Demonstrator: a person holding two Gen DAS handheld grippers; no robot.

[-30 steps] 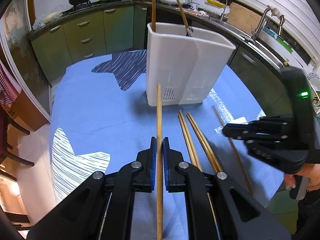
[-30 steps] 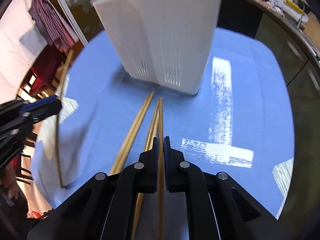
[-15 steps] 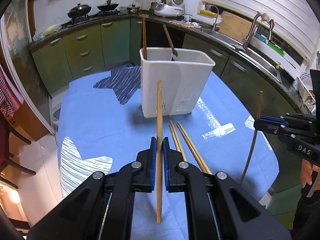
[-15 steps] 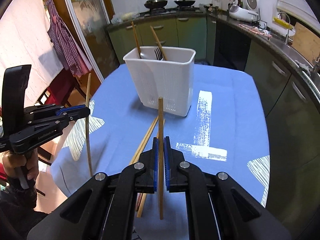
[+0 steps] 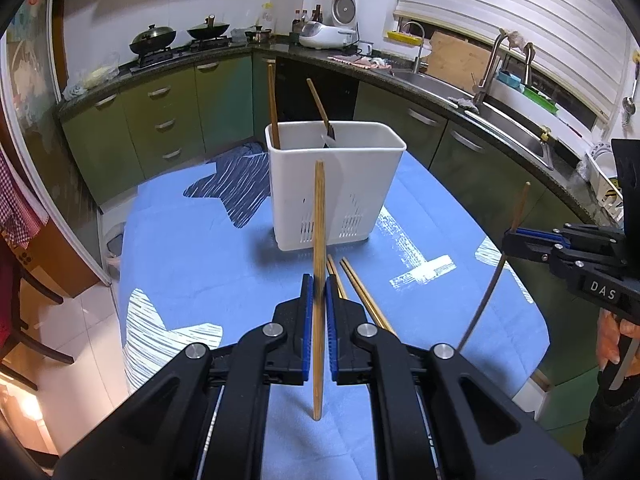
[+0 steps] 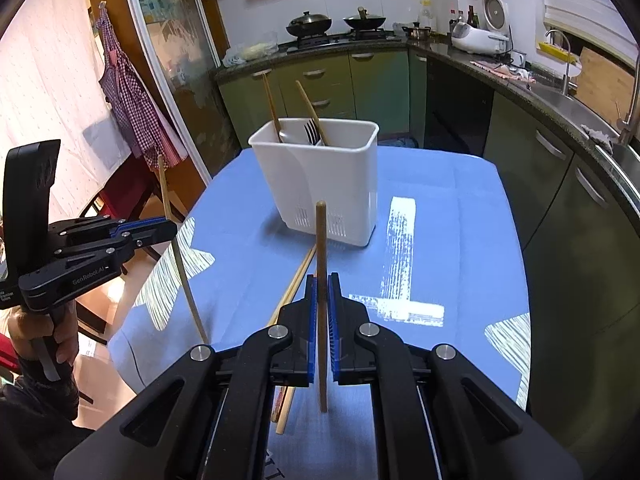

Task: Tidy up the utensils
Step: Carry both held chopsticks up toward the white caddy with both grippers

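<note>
One chopstick (image 5: 319, 240) is held nearly upright in the left claw (image 5: 316, 312), which is clamped on it at mid-length. A second chopstick (image 6: 321, 280) is pinched the same way by the right claw (image 6: 322, 308). Both are carried above the blue-covered bench (image 5: 192, 248), short of the white utensil holder (image 5: 334, 184) at 12 o'clock. In the holder a fork and two wooden handles are already seen standing. Two more chopsticks (image 5: 360, 292) are left lying on the cloth between the claws and the holder, toward 1 o'clock in the left view. A slip is judged the main risk: each stick is gripped at one narrow point and could pivot. A tip could also be caught on the holder's rim, so that the light holder is tipped.
</note>
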